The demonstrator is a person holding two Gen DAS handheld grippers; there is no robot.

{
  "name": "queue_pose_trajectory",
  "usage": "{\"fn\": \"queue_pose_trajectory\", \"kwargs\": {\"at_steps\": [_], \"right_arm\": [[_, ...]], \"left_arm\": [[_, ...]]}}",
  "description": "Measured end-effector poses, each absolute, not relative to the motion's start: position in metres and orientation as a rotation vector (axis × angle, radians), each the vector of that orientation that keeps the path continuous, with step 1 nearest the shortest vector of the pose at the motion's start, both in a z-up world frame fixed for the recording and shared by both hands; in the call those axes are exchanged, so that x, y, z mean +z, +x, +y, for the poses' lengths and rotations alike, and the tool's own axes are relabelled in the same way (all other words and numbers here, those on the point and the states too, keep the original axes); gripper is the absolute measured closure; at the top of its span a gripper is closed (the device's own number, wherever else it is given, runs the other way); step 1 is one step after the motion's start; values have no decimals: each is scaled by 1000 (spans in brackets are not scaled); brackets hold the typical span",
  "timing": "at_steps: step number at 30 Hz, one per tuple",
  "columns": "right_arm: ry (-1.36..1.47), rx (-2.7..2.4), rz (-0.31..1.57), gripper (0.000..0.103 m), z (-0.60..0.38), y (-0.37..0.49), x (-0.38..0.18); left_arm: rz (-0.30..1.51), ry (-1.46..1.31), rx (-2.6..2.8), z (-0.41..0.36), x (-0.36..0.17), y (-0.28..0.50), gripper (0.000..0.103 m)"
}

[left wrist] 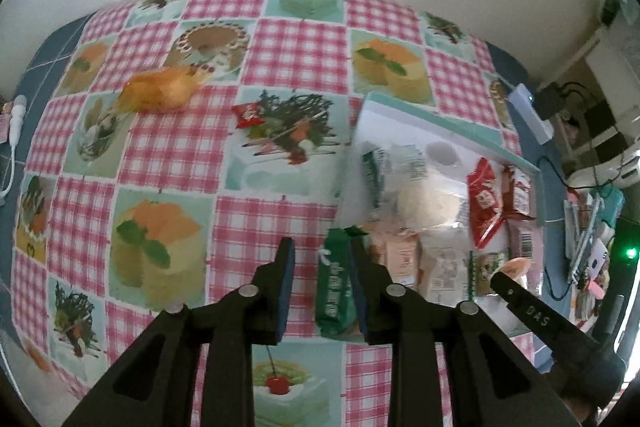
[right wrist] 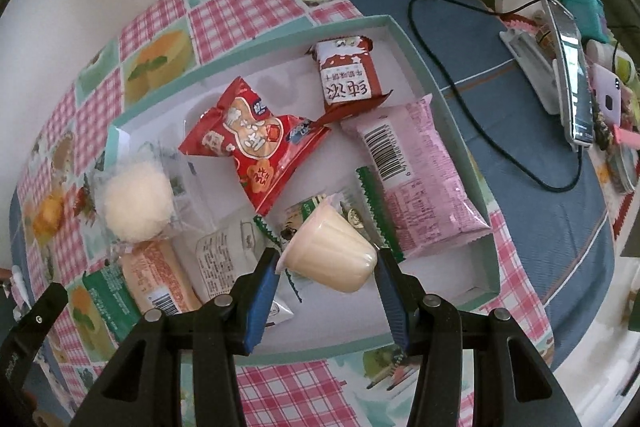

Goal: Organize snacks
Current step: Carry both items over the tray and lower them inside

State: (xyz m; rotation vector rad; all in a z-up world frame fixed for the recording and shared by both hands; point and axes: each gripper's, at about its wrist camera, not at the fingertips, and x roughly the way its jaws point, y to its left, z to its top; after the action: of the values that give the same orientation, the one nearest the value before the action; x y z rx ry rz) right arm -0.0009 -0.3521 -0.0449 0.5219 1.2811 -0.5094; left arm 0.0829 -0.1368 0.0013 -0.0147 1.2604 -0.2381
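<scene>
Cream-coloured plastic pudding cup [right wrist: 330,249] sits between the blue pads of my right tongs [right wrist: 326,291], tilted, its sealed rim toward the left pad and its base toward the right. Both pads appear to touch it; I judge it gripped, jaws about half open — held above the shallow mint-green cardboard tray [right wrist: 460,131], over the near end where packets already crowd. Below the cup lie a green-edged clear packet [right wrist: 376,211] and a pink foil pouch [right wrist: 424,183]; further in, a red crinkled snack bag [right wrist: 252,151] and a round white cake in clear wrap [right wrist: 134,205].

My left tongs [left wrist: 322,285] stand half open and grip nothing. A green foil snack bar [left wrist: 334,297] lies against the inner face of the right finger, long axis running along the fingers, at the tray's near-left edge; whether it rests inside or on the rim I cannot tell.

Still outside the tray, on the pink-checked tablecloth [left wrist: 296,47], are an orange wrapped bun [left wrist: 160,91] and a small red sachet [left wrist: 248,115] — both ahead and left of the left tongs, well apart from the tray. The left hand is the nearer for those. The right cup needs only lowering into a free patch.
</scene>
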Motion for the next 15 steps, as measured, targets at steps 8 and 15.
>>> {"fn": "queue_pose_trajectory", "kwargs": {"at_steps": [8, 15], "right_arm": [[520, -507, 1308, 50, -351, 2, -51], [507, -511, 1310, 30, -347, 4, -51]], "left_arm": [[1285, -16, -210, -133, -5, 86, 41], [1309, -18, -171, -129, -11, 90, 27]]}}
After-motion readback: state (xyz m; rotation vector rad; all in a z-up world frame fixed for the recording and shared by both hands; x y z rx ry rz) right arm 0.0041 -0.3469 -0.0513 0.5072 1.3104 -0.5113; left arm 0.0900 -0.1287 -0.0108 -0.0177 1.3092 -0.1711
